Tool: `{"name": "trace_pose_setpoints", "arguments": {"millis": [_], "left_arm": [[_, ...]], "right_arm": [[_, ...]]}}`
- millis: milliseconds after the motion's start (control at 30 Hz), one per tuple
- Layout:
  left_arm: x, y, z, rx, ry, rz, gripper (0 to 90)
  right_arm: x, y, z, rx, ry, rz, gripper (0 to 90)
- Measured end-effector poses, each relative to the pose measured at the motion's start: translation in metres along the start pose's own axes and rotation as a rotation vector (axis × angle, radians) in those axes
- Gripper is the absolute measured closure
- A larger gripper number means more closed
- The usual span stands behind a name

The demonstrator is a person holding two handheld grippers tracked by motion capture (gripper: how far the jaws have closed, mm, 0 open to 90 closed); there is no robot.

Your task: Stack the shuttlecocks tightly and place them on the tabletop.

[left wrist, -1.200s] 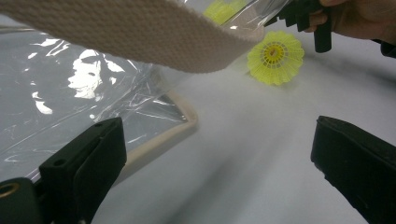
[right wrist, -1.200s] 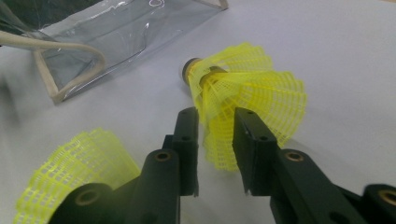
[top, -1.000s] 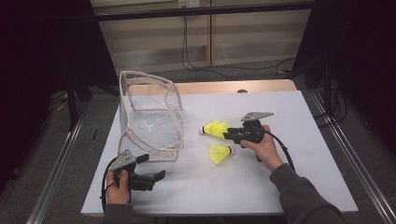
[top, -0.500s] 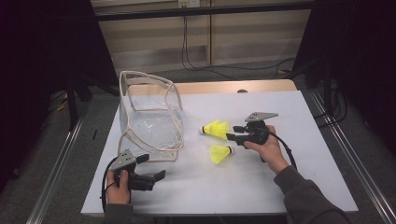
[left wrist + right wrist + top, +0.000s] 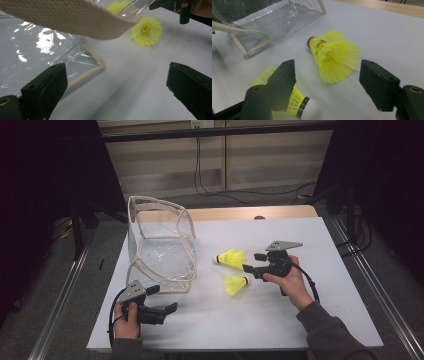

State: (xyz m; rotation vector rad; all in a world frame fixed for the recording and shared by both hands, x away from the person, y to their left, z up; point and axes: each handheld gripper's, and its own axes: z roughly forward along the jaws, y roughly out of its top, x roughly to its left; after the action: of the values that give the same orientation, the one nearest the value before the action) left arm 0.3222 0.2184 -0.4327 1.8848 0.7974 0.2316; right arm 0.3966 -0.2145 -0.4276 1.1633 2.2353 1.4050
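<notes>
On the white table (image 5: 310, 320), at its right of middle, the right gripper (image 5: 252, 262) has just been opening its jaws, and they now stand wide with nothing pressed between them. A second ago it sat a touch nearer the two shuttlecocks; both of those lie where they did. In the right gripper view the upper shuttlecock (image 5: 332, 55) lies on its side just beyond the jaws, dark cork tip pointing away, its yellow skirt a ribbed plastic mesh flaring like a cone. The lower shuttlecock (image 5: 294, 100) lies partly under the left jaw, showing a white cork with a black band, which the high view is too small to give.

Near the table's front left corner, the left gripper (image 5: 167, 302) has kept still, its jaws wide apart and holding nothing. Its own view looks under a woven beige strap (image 5: 75, 22) of the clear bag (image 5: 160, 252), whose crinkled film catches the light, and straight into the round open skirt of the lower shuttlecock (image 5: 146, 30). From above, the bag stands upright, trimmed in beige webbing, just left of the shuttlecocks.
</notes>
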Motion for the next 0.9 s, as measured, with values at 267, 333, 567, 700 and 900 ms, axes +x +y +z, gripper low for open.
{"name": "trace_pose_setpoints", "arguments": {"millis": [267, 333, 567, 700, 900], "left_arm": [[0.0, 0.0, 0.0, 0.001, -0.002, 0.001, 3.5], [0.0, 0.0, 0.0, -0.002, -0.002, 0.0, 3.5], [-0.001, 0.001, 0.0, -0.004, -0.004, -0.001, 3.5], [-0.001, 0.001, -0.001, -0.006, -0.003, 0.0, 3.5], [-0.001, 0.001, -0.001, -0.008, -0.004, 0.001, 3.6]], "right_arm": [[0.005, 0.0, -0.005, -0.009, 0.012, 0.01, 19.8], [0.006, 0.001, -0.007, -0.013, 0.013, 0.01, 18.8], [0.01, 0.002, -0.01, -0.026, 0.025, 0.012, 16.6], [0.014, 0.003, -0.01, -0.03, 0.028, 0.001, 16.1], [0.019, 0.004, -0.011, -0.032, 0.03, -0.011, 15.4]]}}
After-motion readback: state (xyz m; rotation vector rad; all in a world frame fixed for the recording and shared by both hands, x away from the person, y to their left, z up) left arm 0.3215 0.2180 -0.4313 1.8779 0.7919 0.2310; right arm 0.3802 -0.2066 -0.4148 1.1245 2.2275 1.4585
